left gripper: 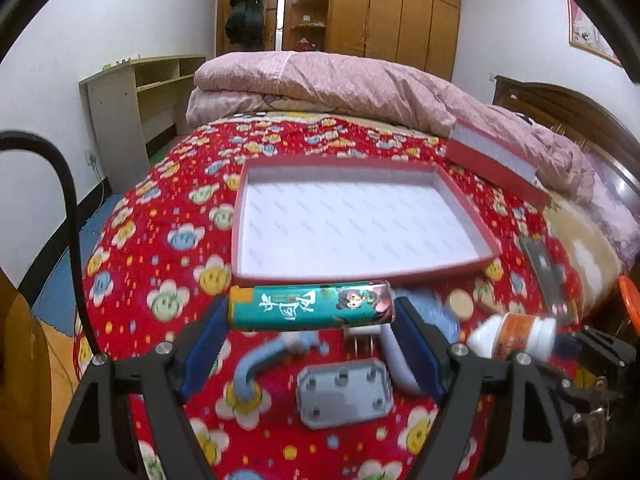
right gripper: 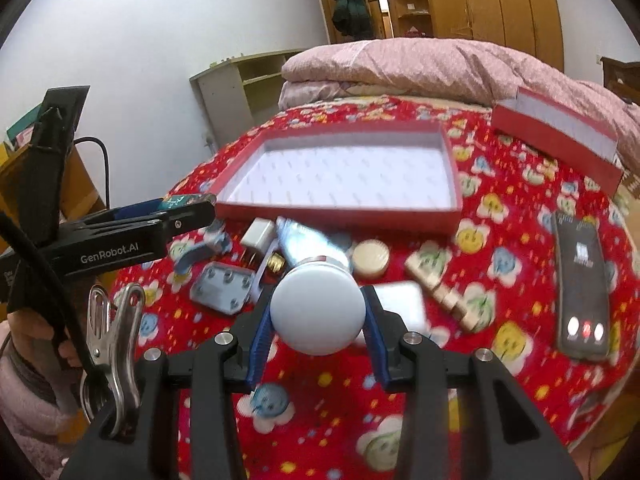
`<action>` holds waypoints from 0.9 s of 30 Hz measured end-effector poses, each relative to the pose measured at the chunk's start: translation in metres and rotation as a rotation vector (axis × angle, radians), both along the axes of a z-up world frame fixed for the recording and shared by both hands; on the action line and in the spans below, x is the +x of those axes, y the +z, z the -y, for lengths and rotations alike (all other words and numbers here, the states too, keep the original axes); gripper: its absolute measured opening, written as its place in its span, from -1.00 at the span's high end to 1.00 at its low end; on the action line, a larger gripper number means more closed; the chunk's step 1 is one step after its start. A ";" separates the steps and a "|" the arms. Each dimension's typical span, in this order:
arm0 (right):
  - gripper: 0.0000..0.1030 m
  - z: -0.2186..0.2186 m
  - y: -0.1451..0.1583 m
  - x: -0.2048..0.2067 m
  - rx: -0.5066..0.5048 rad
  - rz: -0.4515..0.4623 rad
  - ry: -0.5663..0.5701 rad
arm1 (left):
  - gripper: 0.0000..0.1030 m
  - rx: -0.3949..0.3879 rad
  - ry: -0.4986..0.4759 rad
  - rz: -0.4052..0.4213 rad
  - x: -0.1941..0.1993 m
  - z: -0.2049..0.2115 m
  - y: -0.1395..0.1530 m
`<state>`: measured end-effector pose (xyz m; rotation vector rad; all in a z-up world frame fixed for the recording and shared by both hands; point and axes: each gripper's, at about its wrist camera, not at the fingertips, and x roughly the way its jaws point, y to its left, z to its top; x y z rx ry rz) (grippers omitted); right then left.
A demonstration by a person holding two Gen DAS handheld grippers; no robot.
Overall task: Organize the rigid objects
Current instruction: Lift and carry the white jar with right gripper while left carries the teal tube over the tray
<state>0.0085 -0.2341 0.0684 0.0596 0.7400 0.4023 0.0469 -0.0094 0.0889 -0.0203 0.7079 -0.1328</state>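
left wrist view, bed: a bed (left gripper: 132, 240) with a red flower-print cover carries everything; a pink quilt (left gripper: 320, 80) is heaped at its far end.
box: an open red box (left gripper: 352, 220) with a white lining sits mid-bed, nothing in it yet; its lid (left gripper: 496, 160) lies tilted just beyond the right corner.
remote: a dark remote (right gripper: 580, 280) lies well right of the box.
small clutter: a grey metal block (left gripper: 344, 396), a white plug (right gripper: 258, 236), a round tin (right gripper: 371, 258) and a wooden piece (right gripper: 444, 292) lie near the box's front wall.
left gripper (left gripper: 312, 312): jaws closed endwise on a green lighter (left gripper: 312, 310), held crosswise in the air, just short of the box's front wall.
right gripper (right gripper: 318, 312): jaws pinched on a white bottle (right gripper: 318, 312), its flat end facing the camera, above the clutter.
risk, lighter: gripped only by its ends, so it could pivot or pop out if the squeeze eases.
risk, bottle: round and smooth, so it may slide in the pads or roll once released.
risk, crowding: both tools close together at the same front wall could knock each other or shove the light box.
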 end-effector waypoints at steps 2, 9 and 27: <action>0.19 0.003 0.009 0.010 -0.012 0.022 -0.010 | -0.63 -0.006 0.005 0.001 0.009 0.000 0.004; 0.19 0.008 0.029 0.050 -0.029 0.067 -0.038 | -0.63 -0.025 0.012 -0.020 0.046 0.007 0.008; 0.19 -0.003 0.006 0.137 -0.075 0.033 -0.079 | -0.63 0.045 0.028 -0.105 0.124 0.021 -0.029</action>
